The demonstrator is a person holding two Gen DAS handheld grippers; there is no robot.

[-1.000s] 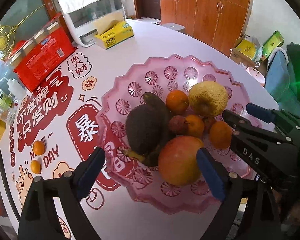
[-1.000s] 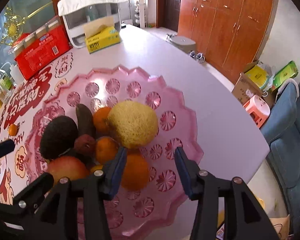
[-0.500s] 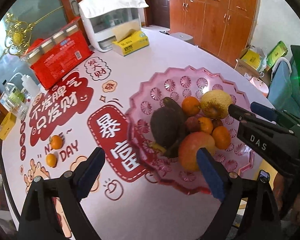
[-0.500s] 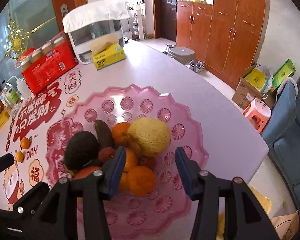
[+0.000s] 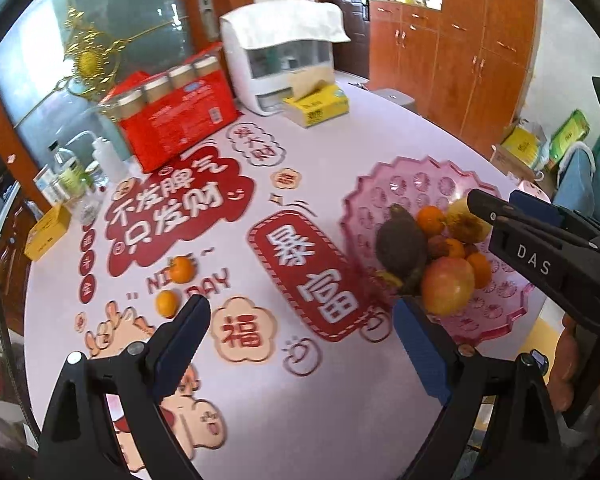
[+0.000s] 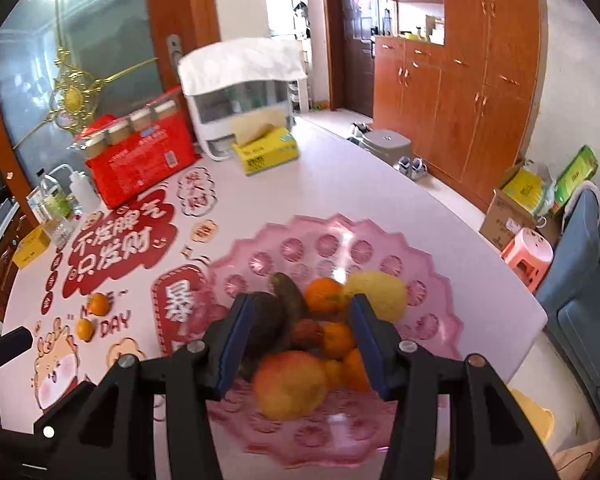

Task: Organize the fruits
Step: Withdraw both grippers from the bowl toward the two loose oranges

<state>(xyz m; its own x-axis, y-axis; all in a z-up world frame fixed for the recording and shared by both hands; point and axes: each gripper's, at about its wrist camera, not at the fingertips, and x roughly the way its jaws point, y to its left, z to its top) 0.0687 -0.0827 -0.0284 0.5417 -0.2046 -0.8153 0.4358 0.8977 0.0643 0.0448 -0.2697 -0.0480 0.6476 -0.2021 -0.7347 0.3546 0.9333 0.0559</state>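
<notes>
"das" is printed in white on the side of the right gripper (image 5: 540,264), seen from the left cam. table (image 5: 380,136) is covered w/ red stickers in big chinese characters, plus "day" (image 5: 206,286) in red latin letters & a partly hidden word before it. yellow tissue box (image 6: 266,150) has dark print, too small to read; same for the red pack (image 5: 180,118) of jars.

fruit is piled in the pink plate (image 6: 340,240) at the table's right side: apple (image 6: 290,384) in front, dark avocado (image 5: 400,246), yellow pear-ish fruit (image 6: 376,294), several oranges. two small oranges (image 5: 176,286) sit loose on the table, well apart from the plate.

left gripper (image 5: 300,328) jaws wide, nothing between. right gripper jaws about half apart, empty, above the fruit pile. right cam is blurred near the plate; its front rim is cut off by the fingers.
</notes>
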